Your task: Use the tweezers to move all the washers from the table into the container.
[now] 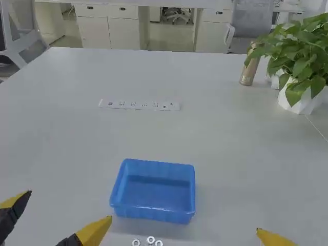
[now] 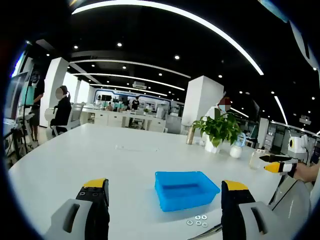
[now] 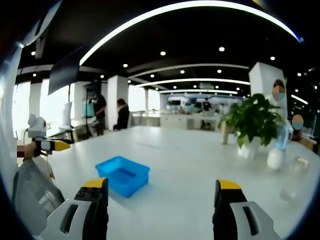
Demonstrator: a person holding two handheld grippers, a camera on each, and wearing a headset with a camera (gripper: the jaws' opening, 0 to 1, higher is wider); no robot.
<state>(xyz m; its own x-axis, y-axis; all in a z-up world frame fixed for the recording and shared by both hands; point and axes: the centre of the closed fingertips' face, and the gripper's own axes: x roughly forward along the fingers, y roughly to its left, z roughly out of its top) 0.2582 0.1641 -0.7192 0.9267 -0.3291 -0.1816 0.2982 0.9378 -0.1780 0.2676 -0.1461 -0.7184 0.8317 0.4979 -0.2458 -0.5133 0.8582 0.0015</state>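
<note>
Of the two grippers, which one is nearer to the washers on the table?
The left gripper: the washers lie just ahead of it, near the blue container, while the right gripper is farther off.

A white power strip (image 1: 139, 105) lies flat at the middle, sockets facing up. At the far right a leafy green plant (image 1: 297, 46) stands in a white pot (image 1: 300, 102), with a brass-coloured bottle (image 1: 249, 65) upright just to its left. Farther back, cream cabinets (image 1: 110, 28) stand in a row, an office chair (image 1: 174, 14) near them. Curved strip lights (image 2: 165, 15) cross a dark ceiling. A person in dark clothes (image 2: 62, 112) is at far left.
</note>
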